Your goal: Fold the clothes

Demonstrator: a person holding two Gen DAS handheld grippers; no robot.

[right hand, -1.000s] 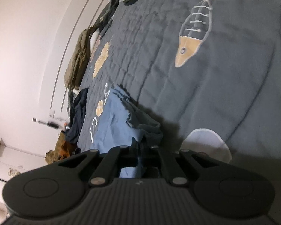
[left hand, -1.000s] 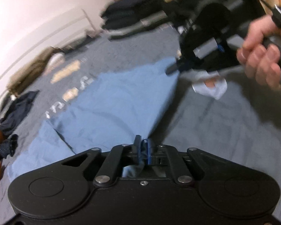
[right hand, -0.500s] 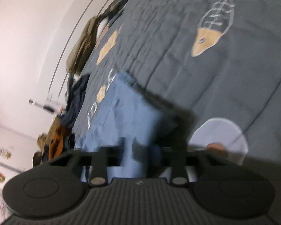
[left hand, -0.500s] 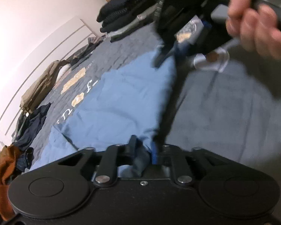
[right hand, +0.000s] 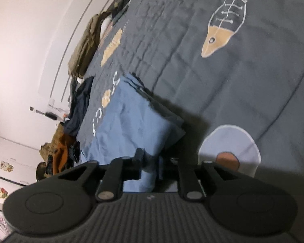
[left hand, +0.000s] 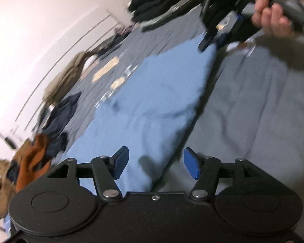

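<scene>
Grey fish-print bedspread, folded blue shirt lying flat on it, left gripper just released, pads clear of its near corner, right gripper loosening, shirt's edge between its fingers.

No readable text anywhere. White embroidered lettering on the grey bedspread, beside the blue shirt, is sideways, partly covered and can't be made out.
</scene>
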